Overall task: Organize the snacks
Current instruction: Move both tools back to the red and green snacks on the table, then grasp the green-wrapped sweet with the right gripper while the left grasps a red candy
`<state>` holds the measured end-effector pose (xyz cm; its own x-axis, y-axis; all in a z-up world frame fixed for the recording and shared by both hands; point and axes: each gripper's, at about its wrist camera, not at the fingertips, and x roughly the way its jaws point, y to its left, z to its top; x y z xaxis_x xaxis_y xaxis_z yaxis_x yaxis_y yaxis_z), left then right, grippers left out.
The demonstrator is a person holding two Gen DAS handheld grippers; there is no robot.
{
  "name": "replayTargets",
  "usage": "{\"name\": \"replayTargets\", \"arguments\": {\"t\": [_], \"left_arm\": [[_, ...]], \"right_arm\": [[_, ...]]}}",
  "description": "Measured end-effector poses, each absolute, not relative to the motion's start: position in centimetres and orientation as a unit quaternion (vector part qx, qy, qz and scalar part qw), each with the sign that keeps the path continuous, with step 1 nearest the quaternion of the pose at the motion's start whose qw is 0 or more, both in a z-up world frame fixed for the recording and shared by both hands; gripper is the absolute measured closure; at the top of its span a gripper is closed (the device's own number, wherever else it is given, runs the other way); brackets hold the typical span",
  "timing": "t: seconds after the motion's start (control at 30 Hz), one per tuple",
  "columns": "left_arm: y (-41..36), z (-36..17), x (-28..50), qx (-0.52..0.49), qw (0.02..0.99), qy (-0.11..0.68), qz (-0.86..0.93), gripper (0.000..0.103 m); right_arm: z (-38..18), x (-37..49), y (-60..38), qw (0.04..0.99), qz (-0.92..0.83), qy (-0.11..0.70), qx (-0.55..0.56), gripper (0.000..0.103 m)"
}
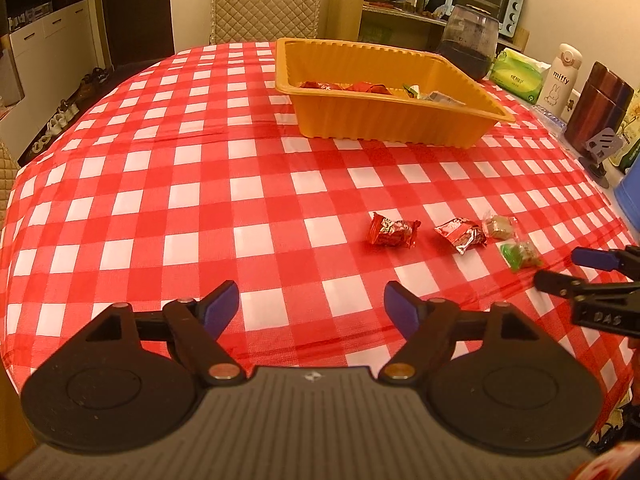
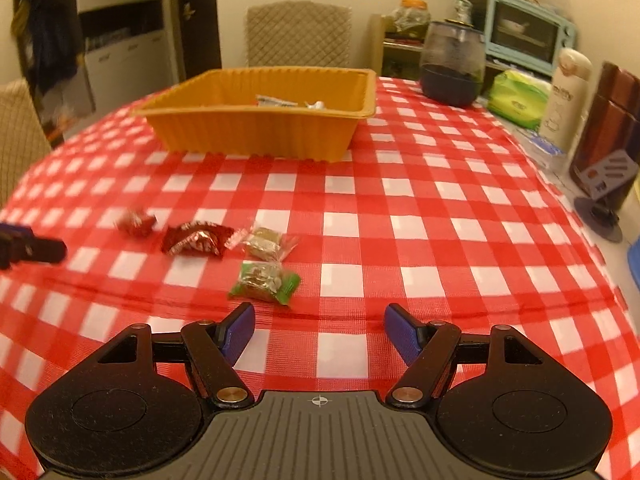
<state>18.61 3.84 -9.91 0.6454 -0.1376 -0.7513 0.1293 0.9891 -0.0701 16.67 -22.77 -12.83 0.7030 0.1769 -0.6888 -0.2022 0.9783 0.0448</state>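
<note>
Approaching four loose snacks (image 2: 264,284) on worktop (image 2: 400,240); both hand-held grippers (image 2: 319,336) (image 1: 312,308) open, empty; next: grasp one, carry to orange tray (image 2: 256,136).

1. Your left wrist camera looks forward and down along the left gripper (image 1: 312,300), low over the checked tablecloth (image 1: 160,200).
2. Your right wrist camera does likewise over the right gripper (image 2: 320,330), from further right.
3. Both views share the orange tray (image 1: 384,120) and four loose snacks (image 2: 264,282).
</note>
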Motion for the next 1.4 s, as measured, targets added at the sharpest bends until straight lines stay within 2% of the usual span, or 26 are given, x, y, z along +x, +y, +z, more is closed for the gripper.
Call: {"name": "replayTargets", "arguments": {"t": [0.2,0.33,0.5,0.83,1.03,1.17,1.4], "left_arm": [[3.3,-10.2,19.0,-0.006,0.907,0.413,-0.085,0.025],[3.1,-10.4,19.2,-0.004,0.907,0.413,-0.086,0.025],[2.9,-10.6,19.4,-0.007,0.905,0.415,-0.089,0.025],[2.8,-10.7,19.5,-0.008,0.905,0.417,-0.088,0.025],[2.8,-10.7,19.4,-0.009,0.905,0.416,-0.093,0.025],[2.6,-10.6,19.5,-0.006,0.905,0.414,-0.095,0.025],[2.1,-10.6,19.7,0.004,0.908,0.406,-0.1,0.025]], "right_arm": [[-13.4,17.5,-21.6,0.925,0.118,0.357,-0.054,0.031],[-13.4,18.1,-21.1,0.926,0.128,0.35,-0.063,0.04],[-13.5,18.9,-20.5,0.926,0.138,0.344,-0.066,0.046],[-13.2,19.6,-19.4,0.917,0.177,0.356,-0.041,0.078],[-13.0,18.3,-18.9,0.911,0.194,0.363,-0.035,0.078],[-13.2,18.3,-18.6,0.913,0.195,0.355,-0.043,0.072],[-13.3,18.7,-17.9,0.914,0.196,0.352,-0.044,0.072]]}}
